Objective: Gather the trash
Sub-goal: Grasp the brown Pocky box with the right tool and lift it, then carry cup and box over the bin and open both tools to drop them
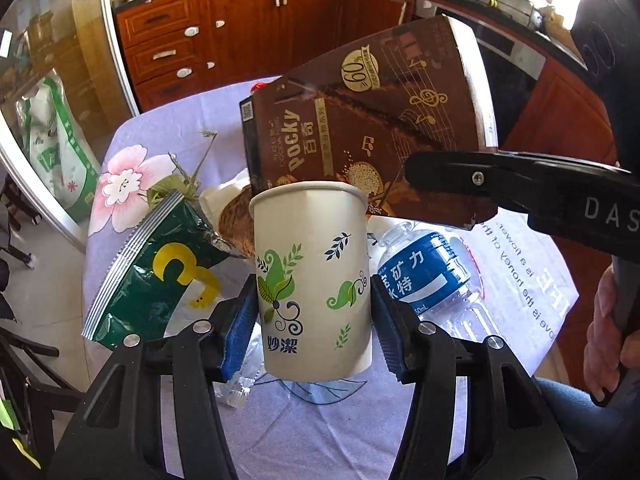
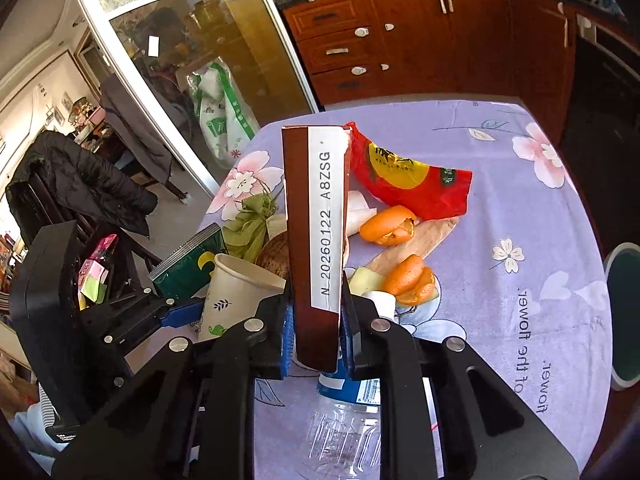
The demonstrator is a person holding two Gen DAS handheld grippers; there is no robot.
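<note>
My left gripper is shut on a white paper cup with green leaf prints, its blue pads pressing both sides. The cup is upright above the table. My right gripper is shut on the narrow edge of a brown Pocky box, held upright. In the left wrist view the Pocky box hangs just behind and above the cup, with a right finger across its lower corner. The right wrist view shows the cup left of the box.
On the lilac flowered tablecloth lie a water bottle, a green wrapper, a red wrapper, orange peels and green leaves. A white-rimmed round bin stands at the table's right. A chair with a black jacket is left.
</note>
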